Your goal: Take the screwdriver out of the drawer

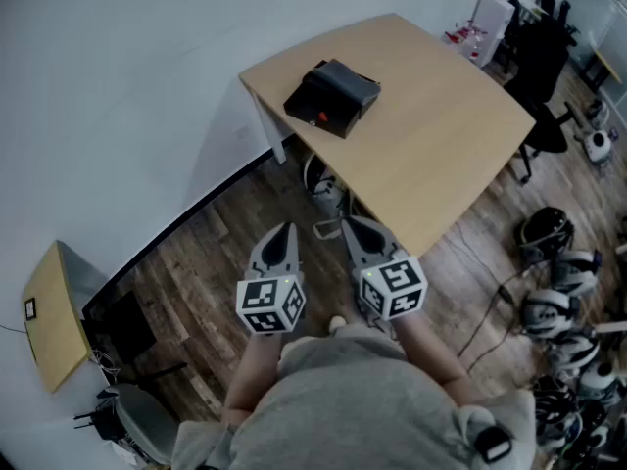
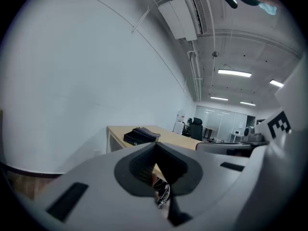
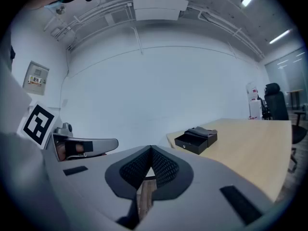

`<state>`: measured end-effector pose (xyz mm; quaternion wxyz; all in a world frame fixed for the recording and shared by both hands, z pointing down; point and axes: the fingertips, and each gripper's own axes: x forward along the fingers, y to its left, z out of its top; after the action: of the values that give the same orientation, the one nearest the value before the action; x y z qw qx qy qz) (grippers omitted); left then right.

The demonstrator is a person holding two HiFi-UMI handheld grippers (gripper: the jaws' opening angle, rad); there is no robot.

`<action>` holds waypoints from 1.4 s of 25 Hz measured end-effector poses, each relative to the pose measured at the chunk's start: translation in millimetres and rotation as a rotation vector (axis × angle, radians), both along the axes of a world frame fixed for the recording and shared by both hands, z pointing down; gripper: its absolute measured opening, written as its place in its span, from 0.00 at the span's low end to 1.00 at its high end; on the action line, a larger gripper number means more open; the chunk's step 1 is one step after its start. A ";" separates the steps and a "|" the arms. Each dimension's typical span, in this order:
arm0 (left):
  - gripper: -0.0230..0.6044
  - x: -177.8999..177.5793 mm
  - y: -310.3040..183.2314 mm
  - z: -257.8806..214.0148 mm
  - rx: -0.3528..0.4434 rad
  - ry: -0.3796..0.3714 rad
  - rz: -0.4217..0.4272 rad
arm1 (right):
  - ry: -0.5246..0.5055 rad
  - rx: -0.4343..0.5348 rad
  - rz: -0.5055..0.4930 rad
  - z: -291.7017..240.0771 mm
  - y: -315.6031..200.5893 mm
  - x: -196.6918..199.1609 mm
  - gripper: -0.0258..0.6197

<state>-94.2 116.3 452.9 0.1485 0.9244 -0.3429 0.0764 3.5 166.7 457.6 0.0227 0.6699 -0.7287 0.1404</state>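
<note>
A small black drawer box (image 1: 331,96) sits near the far left corner of a light wooden table (image 1: 446,145). Its drawer looks pulled out a little toward me, and a small red spot (image 1: 313,118) shows at its front edge. I cannot make out the screwdriver itself. The box also appears in the left gripper view (image 2: 140,136) and in the right gripper view (image 3: 195,140), far ahead. My left gripper (image 1: 287,230) and right gripper (image 1: 350,227) hover side by side over the floor, short of the table's near edge. Both are shut with nothing in them (image 2: 155,146) (image 3: 150,149).
A white wall runs behind the table. A black office chair (image 1: 547,116) stands at the table's right end. Several headsets (image 1: 560,302) and cables lie on the wooden floor at right. A small wooden stand (image 1: 51,326) is at the left.
</note>
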 end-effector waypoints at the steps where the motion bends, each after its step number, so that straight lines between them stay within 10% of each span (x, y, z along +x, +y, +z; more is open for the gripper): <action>1: 0.03 -3.6 3.9 1.7 -0.004 -0.003 -0.004 | 0.012 0.001 -0.004 -0.5 3.7 -5.0 0.04; 35: 0.03 -7.9 -2.8 22.9 -0.089 0.034 -0.035 | 0.020 0.000 -0.046 -1.0 -10.6 -16.2 0.04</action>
<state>-102.1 113.5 475.8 0.1964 0.9119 -0.3527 0.0733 -12.7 156.1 456.5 0.0331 0.6543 -0.7437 0.1331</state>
